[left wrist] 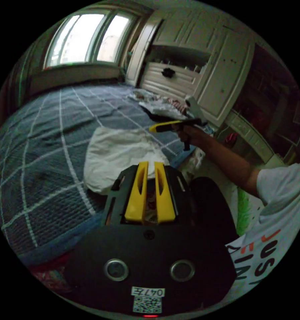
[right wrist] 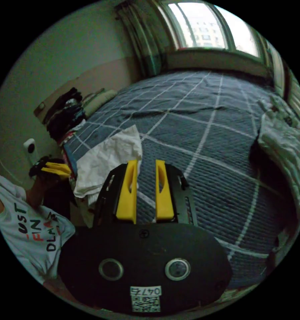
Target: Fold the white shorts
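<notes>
The white shorts (left wrist: 120, 156) lie crumpled in a rough rectangle near the edge of the bed, and show again as white shorts (right wrist: 106, 160) in the right gripper view. My left gripper (left wrist: 151, 164) hovers over their near edge, its yellow jaws almost together with nothing between them. It appears at the far left of the right gripper view as the left gripper (right wrist: 55, 168), off the bed's side. My right gripper (right wrist: 146, 161) is above the bed beside the shorts, its jaws apart and empty. A hand holds the right gripper (left wrist: 159, 127) beyond the shorts.
The bed has a dark blue cover with white grid lines (left wrist: 50, 133). A heap of patterned clothes (right wrist: 283, 140) lies at one side of the bed. White wardrobes (left wrist: 223, 66) stand beyond. A person's arm (left wrist: 223, 156) and white printed shirt (left wrist: 276, 213) are at the right.
</notes>
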